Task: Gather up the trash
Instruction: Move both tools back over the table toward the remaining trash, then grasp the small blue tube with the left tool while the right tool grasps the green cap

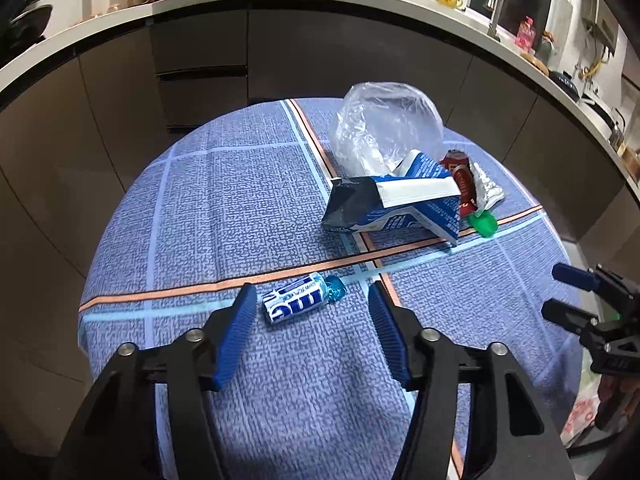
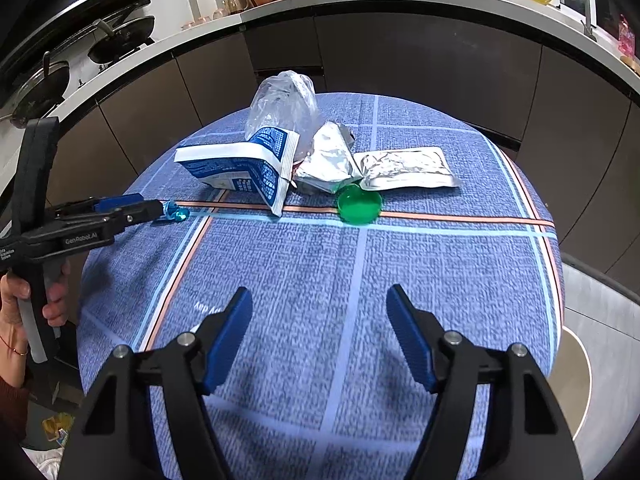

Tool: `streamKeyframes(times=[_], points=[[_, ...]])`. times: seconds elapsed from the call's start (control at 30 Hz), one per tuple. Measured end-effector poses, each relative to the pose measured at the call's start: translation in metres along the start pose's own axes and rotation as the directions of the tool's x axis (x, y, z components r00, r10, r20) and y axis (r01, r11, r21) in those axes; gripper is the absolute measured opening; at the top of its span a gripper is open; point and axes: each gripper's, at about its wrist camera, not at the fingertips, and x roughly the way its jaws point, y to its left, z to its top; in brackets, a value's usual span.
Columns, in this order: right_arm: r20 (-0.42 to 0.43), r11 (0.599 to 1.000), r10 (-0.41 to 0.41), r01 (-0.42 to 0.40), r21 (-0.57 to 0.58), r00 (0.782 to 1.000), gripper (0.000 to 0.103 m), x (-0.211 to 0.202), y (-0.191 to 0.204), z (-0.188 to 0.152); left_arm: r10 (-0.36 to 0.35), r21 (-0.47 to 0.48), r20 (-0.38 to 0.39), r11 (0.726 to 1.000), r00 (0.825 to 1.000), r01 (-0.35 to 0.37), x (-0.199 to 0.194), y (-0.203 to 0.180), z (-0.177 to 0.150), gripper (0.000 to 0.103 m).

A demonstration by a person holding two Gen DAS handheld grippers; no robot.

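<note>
Black grippers (image 1: 312,304) with ribbed blue fingers (image 1: 236,336).

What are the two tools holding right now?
Nothing. The left tool is open around the small blue-and-white candy wrapper on the table, pads not touching it. The right tool is open over bare tablecloth.

Tablecloth (image 1: 224,216): mottled blue weave, crossed by pale blue stripes and orange bands edged black.

Candy wrapper (image 1: 294,298) near the cloth's stripe crossing: white with blue lettering, twisted end clear turquoise.

Carton (image 1: 404,204) beyond the crossing: blue and white, fine white print, dark grey inside.

Plastic bag (image 1: 384,128) behind the carton: clear, whitish.

Cap (image 2: 359,203) right of the carton: translucent green.

Foil packets (image 2: 404,168) behind the cap: crinkled silver; one shows red.

Both grippers, left gripper (image 1: 312,306) and right gripper (image 2: 320,312): black frames, blue ribbed pads.

Cabinets (image 1: 200,52) behind the table: dark brown.
</note>
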Motion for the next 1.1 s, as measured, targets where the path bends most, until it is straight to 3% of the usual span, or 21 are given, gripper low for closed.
streamKeyframes(times=[0.23, 0.7, 0.73, 0.77, 1.1], points=[[-0.009, 1.000, -0.014, 0.014, 0.022, 1.000, 0.069, 0.019, -0.008, 0.014, -0.001, 0.016, -0.027, 1.000, 1.000, 0.001, 0.010, 0.003, 0.001, 0.045], [-0.037, 0.998, -0.051, 0.053, 0.029, 0.998, 0.050, 0.057, -0.020, 0.040, -0.004, 0.021, -0.051, 1.000, 0.999, 0.005, 0.018, 0.007, -0.005, 0.035], [-0.038, 0.998, -0.052, 0.053, 0.033, 0.998, 0.050, 0.059, -0.021, 0.042, -0.004, 0.025, -0.048, 1.000, 0.999, 0.005, 0.017, 0.006, -0.005, 0.032], [-0.039, 0.998, -0.052, 0.053, 0.033, 0.998, 0.050, 0.061, -0.024, 0.044, -0.006, 0.028, -0.050, 1.000, 0.999, 0.007, 0.017, 0.006, -0.005, 0.020], [-0.034, 0.996, -0.084, 0.084, 0.012, 0.996, 0.050, 0.085, -0.024, 0.065, -0.009, 0.018, -0.065, 1.000, 0.998, 0.010, 0.030, 0.009, 0.002, 0.027]])
